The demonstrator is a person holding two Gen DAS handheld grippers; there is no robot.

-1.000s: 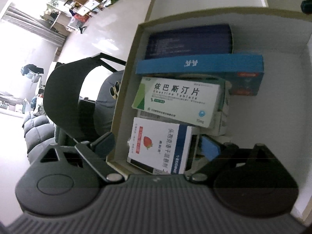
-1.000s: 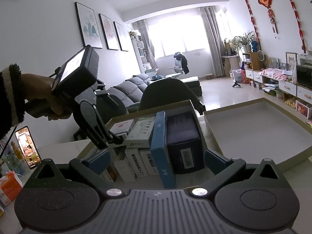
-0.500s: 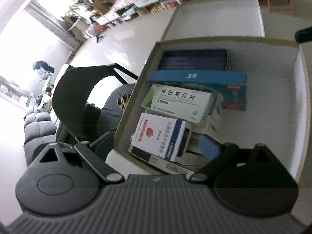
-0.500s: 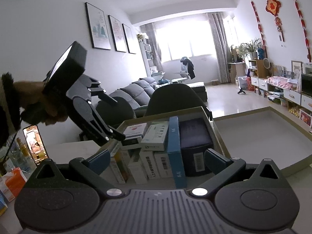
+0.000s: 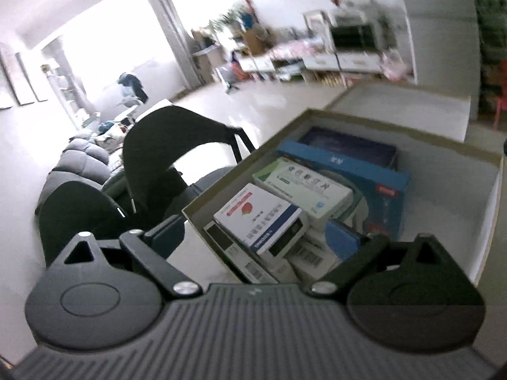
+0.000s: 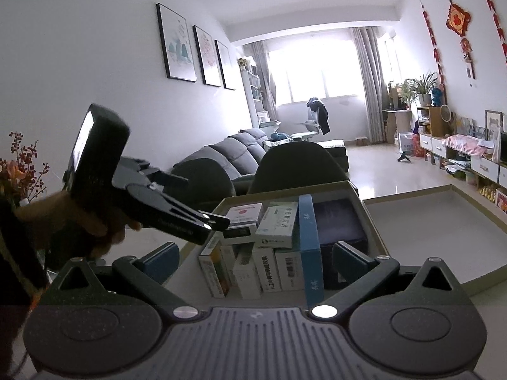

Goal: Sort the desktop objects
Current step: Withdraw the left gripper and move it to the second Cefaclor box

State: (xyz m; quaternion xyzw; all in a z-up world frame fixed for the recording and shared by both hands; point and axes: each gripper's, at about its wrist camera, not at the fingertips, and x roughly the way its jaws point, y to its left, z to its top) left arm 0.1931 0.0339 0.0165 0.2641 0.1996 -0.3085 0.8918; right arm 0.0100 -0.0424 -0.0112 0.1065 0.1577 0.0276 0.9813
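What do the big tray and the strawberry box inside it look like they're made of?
Tray: apparently thick cardboard, matte, with raw brownish rim edges and pale lining. Strawberry box: thin printed paperboard, slightly glossy, with crisp folded corners and a barcode on its side.

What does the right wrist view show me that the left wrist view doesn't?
Only the right wrist view: the left gripper from outside, the hand holding it, upright boxes under the top layer, and framed pictures on the wall.

Only the left wrist view: the tray's bare floor beside the boxes.

Both: the tray, the strawberry box, the tall blue box, the dark chair and the sofa.
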